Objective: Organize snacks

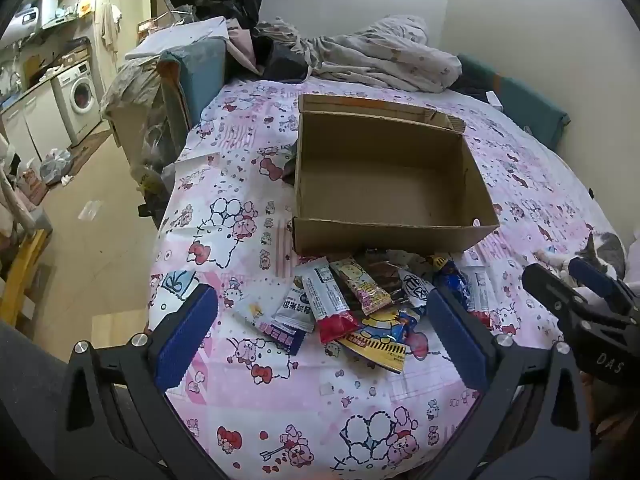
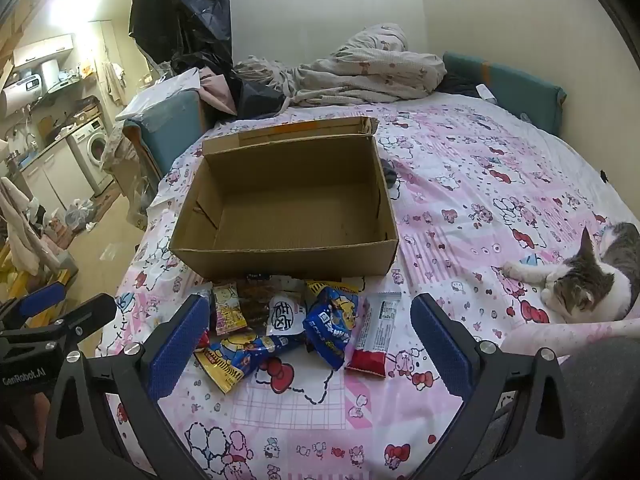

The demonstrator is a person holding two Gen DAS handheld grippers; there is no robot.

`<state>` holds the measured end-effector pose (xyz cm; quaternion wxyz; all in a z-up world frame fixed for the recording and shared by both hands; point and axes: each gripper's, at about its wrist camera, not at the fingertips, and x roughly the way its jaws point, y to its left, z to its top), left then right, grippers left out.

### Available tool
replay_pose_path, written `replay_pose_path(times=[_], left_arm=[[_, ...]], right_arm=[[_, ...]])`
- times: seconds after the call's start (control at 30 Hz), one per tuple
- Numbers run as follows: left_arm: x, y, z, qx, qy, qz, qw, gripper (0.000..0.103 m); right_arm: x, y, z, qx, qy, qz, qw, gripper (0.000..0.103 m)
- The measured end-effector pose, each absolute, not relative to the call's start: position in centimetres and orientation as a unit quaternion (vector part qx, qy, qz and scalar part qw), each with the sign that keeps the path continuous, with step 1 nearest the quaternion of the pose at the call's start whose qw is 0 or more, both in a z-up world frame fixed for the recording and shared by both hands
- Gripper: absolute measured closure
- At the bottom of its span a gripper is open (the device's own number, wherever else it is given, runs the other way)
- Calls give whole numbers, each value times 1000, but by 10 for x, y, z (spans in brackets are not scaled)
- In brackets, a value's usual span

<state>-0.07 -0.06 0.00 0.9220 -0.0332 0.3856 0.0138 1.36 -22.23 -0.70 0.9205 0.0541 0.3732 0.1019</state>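
Note:
An open cardboard box (image 1: 392, 236) stands empty on the bed, also in the right wrist view (image 2: 288, 256). A pile of snack packets (image 1: 360, 304) lies just in front of its near wall. It includes a red-and-white bar (image 2: 374, 336), a blue packet (image 2: 328, 328) and a yellow-and-blue packet (image 2: 240, 354). My left gripper (image 1: 320, 292) hangs open above the left part of the pile. My right gripper (image 2: 310, 300) hangs open above the right part. Neither touches a packet. Each gripper shows at the edge of the other's view: right gripper (image 1: 554, 270), left gripper (image 2: 80, 296).
The bed has a pink cartoon-print sheet (image 2: 460, 200). A grey-and-white cat (image 2: 592, 284) lies at the right edge, close to my right gripper. Crumpled bedding (image 2: 360, 68) is piled behind the box. The bed's left edge drops to the floor (image 1: 100, 220), with a washing machine (image 1: 78, 96) beyond.

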Motion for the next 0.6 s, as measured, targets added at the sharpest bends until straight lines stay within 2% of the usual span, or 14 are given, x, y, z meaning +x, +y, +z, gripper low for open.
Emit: replay_pose_path(times=[0.6], left_arm=[[1,2,2,-38,390,12,920,0]], right_arm=[[12,-220,-9,56,374,102,920,1]])
